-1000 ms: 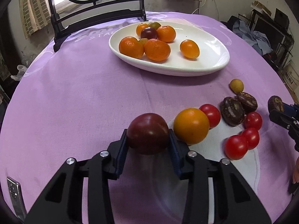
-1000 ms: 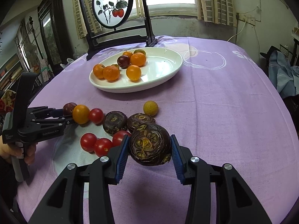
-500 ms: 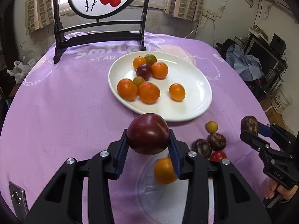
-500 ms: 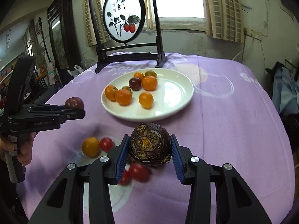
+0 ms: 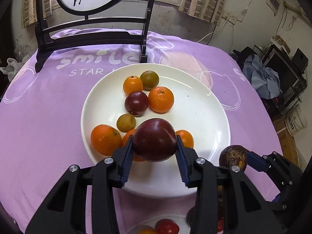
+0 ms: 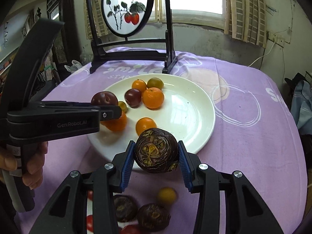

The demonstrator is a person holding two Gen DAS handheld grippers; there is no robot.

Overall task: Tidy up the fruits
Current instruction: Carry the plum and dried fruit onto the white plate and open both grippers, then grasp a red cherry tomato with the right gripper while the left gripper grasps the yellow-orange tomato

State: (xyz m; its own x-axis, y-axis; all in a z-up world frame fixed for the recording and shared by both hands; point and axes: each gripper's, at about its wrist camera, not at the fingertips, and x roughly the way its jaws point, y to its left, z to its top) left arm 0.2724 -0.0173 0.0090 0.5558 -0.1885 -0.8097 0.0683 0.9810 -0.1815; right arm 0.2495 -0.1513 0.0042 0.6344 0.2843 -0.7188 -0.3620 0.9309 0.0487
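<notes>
My left gripper (image 5: 154, 152) is shut on a dark red plum (image 5: 154, 139) and holds it above the near part of the white plate (image 5: 204, 117). The plate holds several oranges, a second plum (image 5: 136, 103), a greenish fruit (image 5: 149, 80) and a small brown fruit (image 5: 126, 122). My right gripper (image 6: 156, 159) is shut on a wrinkled dark purple passion fruit (image 6: 156, 150), held above the plate's near rim (image 6: 195, 148). The left gripper with its plum (image 6: 104, 98) shows in the right wrist view; the right gripper's passion fruit (image 5: 233, 157) shows in the left wrist view.
On the purple tablecloth near me lie two more passion fruits (image 6: 153, 216), a small yellow fruit (image 6: 166, 196) and red cherry tomatoes (image 5: 167, 227). A black wooden stand with a round painted screen (image 6: 126, 7) stands behind the plate. The table edge drops off at the right.
Both grippers have moved forward with their fruits, from above the loose fruit pile to over the plate's near part. The plate now looks much closer.
</notes>
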